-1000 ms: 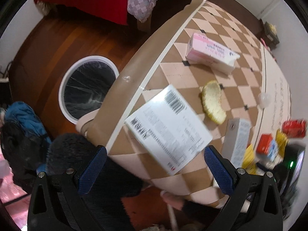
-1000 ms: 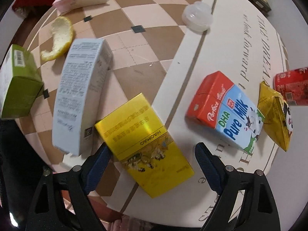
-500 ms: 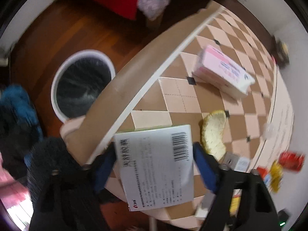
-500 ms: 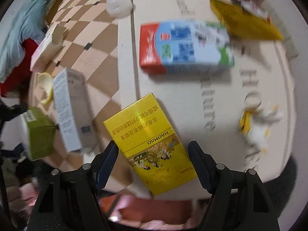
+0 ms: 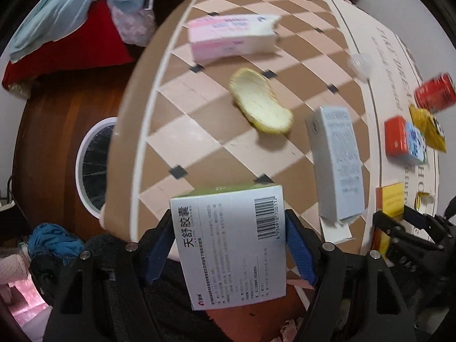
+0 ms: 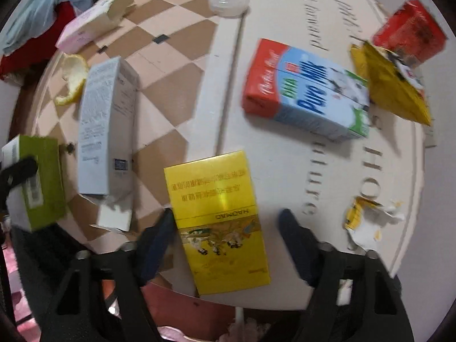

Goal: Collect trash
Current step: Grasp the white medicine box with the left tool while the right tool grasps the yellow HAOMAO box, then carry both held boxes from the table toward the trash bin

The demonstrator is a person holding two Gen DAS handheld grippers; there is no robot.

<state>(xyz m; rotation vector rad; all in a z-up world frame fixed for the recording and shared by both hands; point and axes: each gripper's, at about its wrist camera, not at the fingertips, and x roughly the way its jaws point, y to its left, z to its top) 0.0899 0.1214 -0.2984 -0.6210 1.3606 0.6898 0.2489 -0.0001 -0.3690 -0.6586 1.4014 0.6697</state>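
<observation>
My left tongs (image 5: 229, 249) have just closed on the green-and-white medicine box (image 5: 230, 245), wide a second ago; it's now held at the desk's near edge (image 5: 134, 171), ready for the bin (image 5: 94, 165) on the floor beyond that edge. Its long axis runs along my fingers, barcode end away from me. My right tongs (image 6: 228, 245) stand wide around the yellow box (image 6: 222, 216), not gripping.

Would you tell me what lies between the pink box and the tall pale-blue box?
The citrus peel lies between the pink box and pale-blue box, clearest in the left wrist view.
</observation>
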